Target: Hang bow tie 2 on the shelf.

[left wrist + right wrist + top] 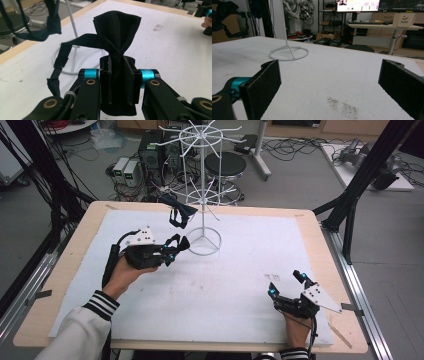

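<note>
My left gripper (176, 248) is shut on a black cloth piece (117, 30), pinched at its gathered middle so the fabric fans out above the pads. A black strap (60, 60) trails from it to the left. In the high view the cloth (182, 243) is held just left of the base ring of a white wire rack (202, 195). A second black strapped piece (178, 213) hangs from a lower arm of the rack; in the left gripper view this hanging piece (50, 25) is at the upper left. My right gripper (285, 283) rests open at the near right, with nothing between its jaws.
A white mat (240, 270) covers the wooden table (310, 227). The rack's ring base (289, 53) stands ahead and left of my right gripper (332, 87). A dark smudge (342, 106) marks the mat. Beyond the table are a stool (226, 165), computers and cables on the floor.
</note>
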{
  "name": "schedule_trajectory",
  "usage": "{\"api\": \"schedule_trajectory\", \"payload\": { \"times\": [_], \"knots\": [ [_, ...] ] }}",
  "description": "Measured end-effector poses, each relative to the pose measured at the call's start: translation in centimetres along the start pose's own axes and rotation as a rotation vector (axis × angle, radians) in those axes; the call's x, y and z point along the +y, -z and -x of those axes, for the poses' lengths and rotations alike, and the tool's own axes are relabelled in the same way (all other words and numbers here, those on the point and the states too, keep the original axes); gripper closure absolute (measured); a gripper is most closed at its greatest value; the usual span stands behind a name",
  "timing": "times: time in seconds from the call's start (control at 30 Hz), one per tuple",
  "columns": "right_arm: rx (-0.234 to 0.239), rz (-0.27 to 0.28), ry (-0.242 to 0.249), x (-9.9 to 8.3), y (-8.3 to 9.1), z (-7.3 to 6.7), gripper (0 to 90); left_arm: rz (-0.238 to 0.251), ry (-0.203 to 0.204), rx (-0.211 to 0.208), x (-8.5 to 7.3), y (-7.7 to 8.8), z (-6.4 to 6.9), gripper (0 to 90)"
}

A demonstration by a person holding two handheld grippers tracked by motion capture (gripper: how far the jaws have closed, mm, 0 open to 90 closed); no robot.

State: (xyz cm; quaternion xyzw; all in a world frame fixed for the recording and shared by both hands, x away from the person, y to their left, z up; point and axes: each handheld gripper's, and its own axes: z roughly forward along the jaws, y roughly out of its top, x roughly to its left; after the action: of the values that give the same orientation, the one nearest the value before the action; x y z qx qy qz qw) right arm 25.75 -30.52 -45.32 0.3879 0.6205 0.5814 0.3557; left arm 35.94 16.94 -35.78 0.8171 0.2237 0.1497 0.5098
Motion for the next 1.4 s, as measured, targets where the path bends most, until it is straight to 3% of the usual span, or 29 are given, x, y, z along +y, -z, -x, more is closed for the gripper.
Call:
{"api": "schedule_trajectory", "payload": {
  "times": [0.27, 0.73, 0.97, 1.4],
  "knots": [
    [0.000, -0.001, 0.002, 0.0, 0.0, 0.0, 3.7, 0.076, 0.023, 0.005, 0.6, 1.2, 0.4, 77.2],
    [0.000, -0.004, -0.002, 0.0, 0.0, -0.1, 3.7, 0.156, -0.004, 0.002, 2.8, 2.9, 1.2, 77.2],
    [0.000, -0.004, -0.001, 0.0, 0.0, 0.0, 3.7, 0.183, -0.015, 0.008, 4.0, 3.2, 1.5, 77.2],
    [0.002, -0.005, -0.003, 0.0, 0.0, 0.0, 3.7, 0.188, -0.054, 0.000, 6.1, 2.7, 2.4, 77.1]
  ]
}}
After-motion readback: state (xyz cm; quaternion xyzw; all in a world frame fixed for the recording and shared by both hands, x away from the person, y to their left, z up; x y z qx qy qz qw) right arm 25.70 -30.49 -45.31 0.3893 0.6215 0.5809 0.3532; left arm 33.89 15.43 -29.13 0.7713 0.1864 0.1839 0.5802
